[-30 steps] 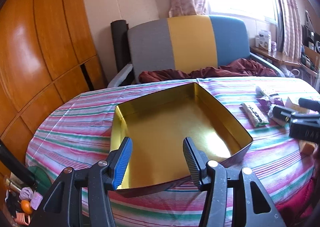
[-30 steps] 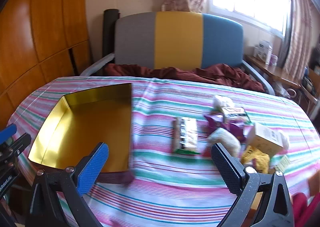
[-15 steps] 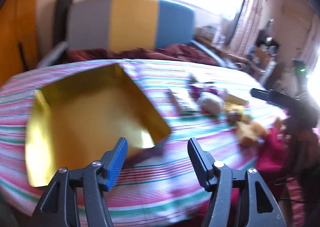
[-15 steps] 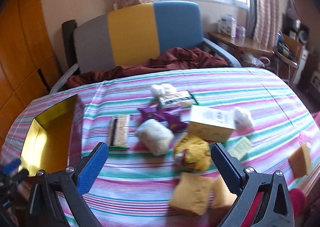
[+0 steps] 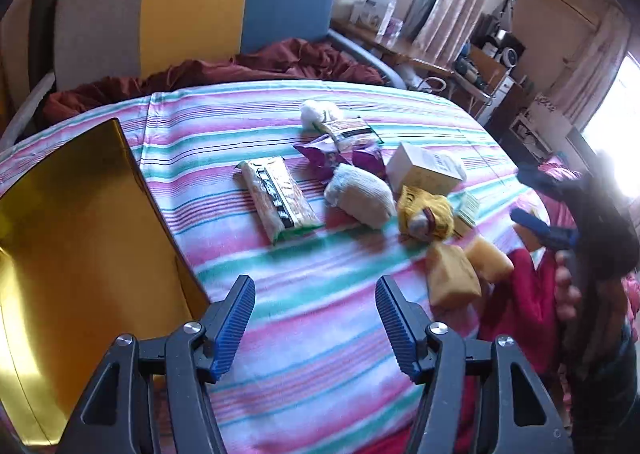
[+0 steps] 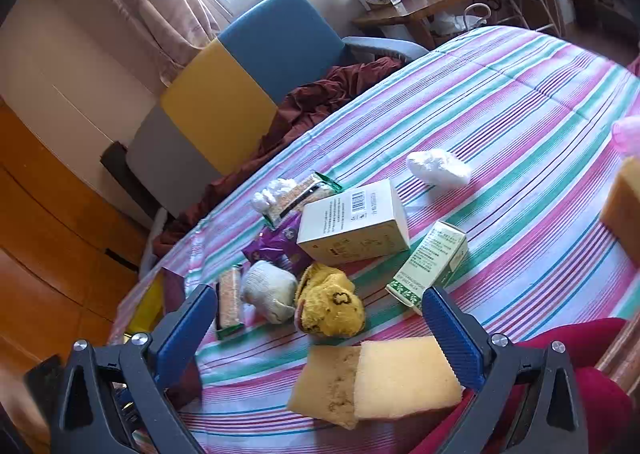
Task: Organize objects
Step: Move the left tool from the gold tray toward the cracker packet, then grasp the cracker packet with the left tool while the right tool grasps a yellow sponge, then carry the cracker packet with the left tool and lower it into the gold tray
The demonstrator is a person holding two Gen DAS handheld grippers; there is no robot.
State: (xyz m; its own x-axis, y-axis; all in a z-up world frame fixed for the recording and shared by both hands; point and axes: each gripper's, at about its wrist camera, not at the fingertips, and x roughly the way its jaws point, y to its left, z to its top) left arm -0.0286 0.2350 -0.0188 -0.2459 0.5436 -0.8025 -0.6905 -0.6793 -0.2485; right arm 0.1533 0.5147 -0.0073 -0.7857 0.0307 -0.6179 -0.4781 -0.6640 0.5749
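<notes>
Item: gold tin (image 5: 72,238), open and unfilled, at the left end of the striped bench (image 5: 320,294).

Stock to be organized, clustered mid-bench, well apart from the tin:
- flat snack packet (image 5: 278,196), nearest the tin;
- white rolled bundle (image 6: 266,290), touching the yellow knitted piece (image 6: 330,308);
- purple wrapper (image 6: 276,246), partly under the large white carton (image 6: 354,228);
- small green-printed box (image 6: 430,268), just beside the carton;
- white wad (image 6: 438,168), lying apart at the far side;
- two yellow sponges (image 6: 376,380), side by side at the near edge.

Left claw (image 5: 314,324): wide open, holding nothing, poised over bare cloth just beside the tin's right wall, pointed toward the cluster.

Right claw (image 6: 316,338): wide open, holding nothing, tilted, above the sponges, one finger at each side of the pair.

Handling note (judgement): the sponges look like the first pick. Lower squarely and close on one sponge only, since they touch and the second may drag along. Soft foam needs a moderate squeeze. Carry left and clear the tin's wall before release.
</notes>
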